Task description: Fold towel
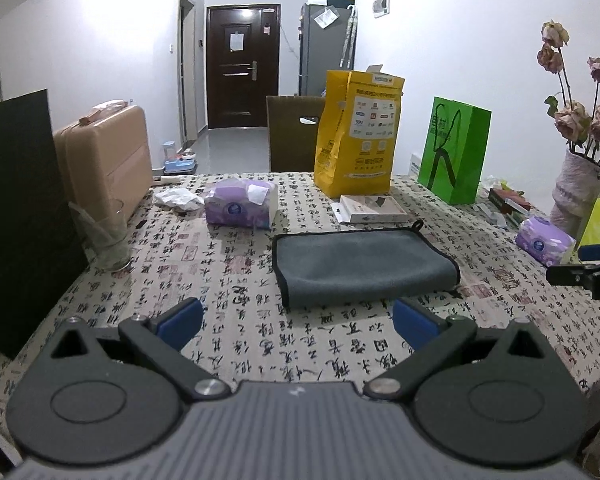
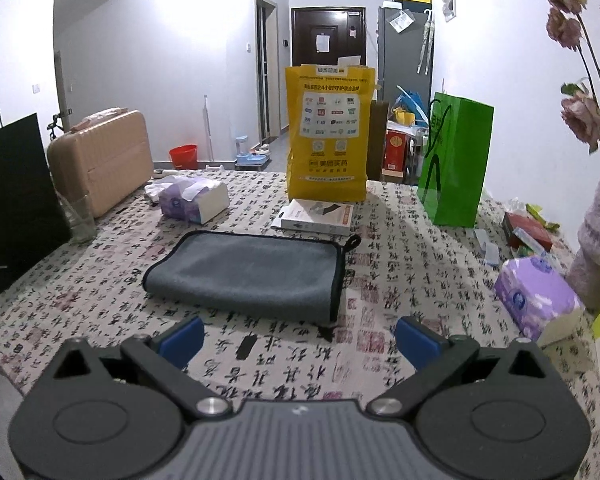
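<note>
A grey towel [image 1: 360, 264] with black edging lies folded on the patterned tablecloth [image 1: 236, 344], its hanging loop at the far right corner. It also shows in the right wrist view [image 2: 252, 272]. My left gripper [image 1: 298, 320] is open and empty, just short of the towel's near edge. My right gripper [image 2: 298, 334] is open and empty, a little in front of the towel's near right corner. The right gripper's fingers [image 1: 580, 272] also show at the right edge of the left wrist view.
On the table stand a yellow bag [image 1: 358, 136], a green bag [image 1: 456, 148], a white box [image 1: 374, 208], two purple tissue packs [image 1: 240, 204] [image 2: 536, 296], a glass [image 1: 108, 236], a black bag [image 1: 16, 216], a beige suitcase [image 1: 108, 160] and a flower vase [image 1: 580, 184].
</note>
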Demonstrator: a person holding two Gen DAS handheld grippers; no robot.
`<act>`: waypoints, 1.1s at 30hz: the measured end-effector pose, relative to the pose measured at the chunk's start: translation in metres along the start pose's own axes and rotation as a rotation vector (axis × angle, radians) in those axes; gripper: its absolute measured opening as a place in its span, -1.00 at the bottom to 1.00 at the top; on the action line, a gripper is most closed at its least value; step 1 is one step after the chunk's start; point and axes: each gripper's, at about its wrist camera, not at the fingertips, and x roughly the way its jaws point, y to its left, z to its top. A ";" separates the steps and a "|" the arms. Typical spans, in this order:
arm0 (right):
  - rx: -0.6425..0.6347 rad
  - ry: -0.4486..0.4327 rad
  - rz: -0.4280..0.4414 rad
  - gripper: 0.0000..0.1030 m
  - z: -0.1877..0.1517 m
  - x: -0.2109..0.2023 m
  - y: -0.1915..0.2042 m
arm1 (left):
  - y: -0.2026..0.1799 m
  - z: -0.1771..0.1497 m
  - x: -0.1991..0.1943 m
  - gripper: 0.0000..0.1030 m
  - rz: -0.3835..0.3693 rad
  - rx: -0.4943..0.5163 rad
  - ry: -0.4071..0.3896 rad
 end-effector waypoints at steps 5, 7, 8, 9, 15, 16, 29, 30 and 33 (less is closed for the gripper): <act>0.004 -0.002 0.015 0.98 -0.014 -0.011 0.008 | -0.001 -0.018 -0.012 1.00 0.009 -0.011 -0.003; 0.005 -0.006 0.020 0.98 -0.018 -0.016 0.012 | -0.002 -0.026 -0.015 1.00 0.018 -0.013 -0.008; 0.005 -0.010 0.022 0.99 -0.020 -0.018 0.013 | -0.002 -0.031 -0.017 1.00 0.026 -0.013 -0.015; 0.004 -0.016 0.019 0.99 -0.023 -0.020 0.016 | -0.001 -0.034 -0.019 1.00 0.029 -0.017 -0.018; -0.018 -0.068 0.025 0.99 -0.043 -0.038 0.030 | 0.003 -0.057 -0.027 1.00 0.010 -0.043 -0.008; -0.026 -0.079 0.034 1.00 -0.047 -0.041 0.032 | 0.003 -0.059 -0.028 1.00 0.008 -0.046 -0.005; -0.061 -0.109 0.060 1.00 -0.103 -0.070 0.072 | 0.000 -0.110 -0.061 1.00 -0.005 -0.028 -0.048; -0.056 -0.105 0.061 1.00 -0.107 -0.072 0.073 | -0.001 -0.114 -0.062 1.00 -0.008 -0.032 -0.048; -0.024 -0.110 0.062 1.00 -0.119 -0.080 0.076 | -0.006 -0.125 -0.068 1.00 -0.034 -0.026 -0.049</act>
